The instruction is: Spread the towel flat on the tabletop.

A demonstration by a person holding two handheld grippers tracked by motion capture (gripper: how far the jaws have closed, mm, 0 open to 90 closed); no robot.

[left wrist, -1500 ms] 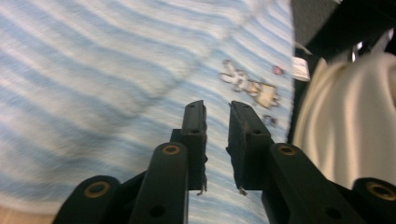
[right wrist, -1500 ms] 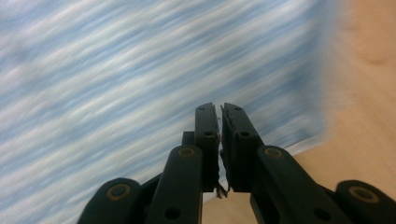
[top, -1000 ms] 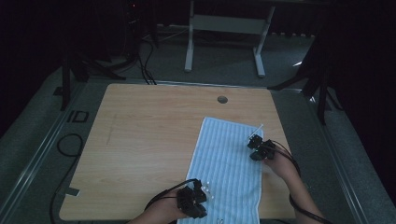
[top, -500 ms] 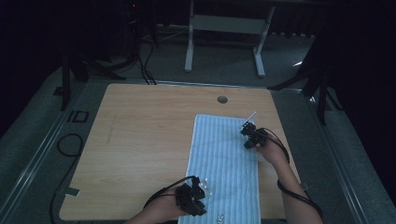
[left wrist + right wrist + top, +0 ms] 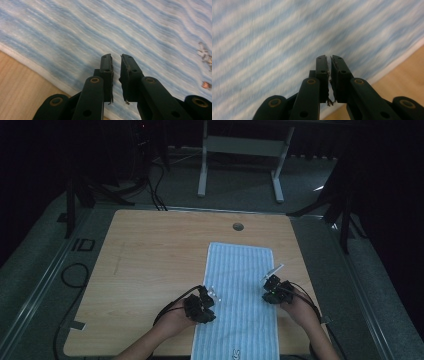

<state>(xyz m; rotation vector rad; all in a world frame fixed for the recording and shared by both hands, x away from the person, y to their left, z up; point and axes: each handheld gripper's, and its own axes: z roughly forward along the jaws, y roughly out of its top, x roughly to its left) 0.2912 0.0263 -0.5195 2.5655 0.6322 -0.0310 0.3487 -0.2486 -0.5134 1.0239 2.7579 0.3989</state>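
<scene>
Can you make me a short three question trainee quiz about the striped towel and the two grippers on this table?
1. True or false: the blue-and-white striped towel lies flat on the wooden table.
2. Which gripper is at the towel's left edge? A left gripper B right gripper
3. Fill in: in the gripper views, both grippers' jaws are nearly ___ with nothing between them.

Key: 1 true; 2 A; 3 shut.

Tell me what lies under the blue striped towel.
The light wooden table shows around the blue-and-white striped cloth towel, flat on it. The tabletop beneath is covered.
</scene>
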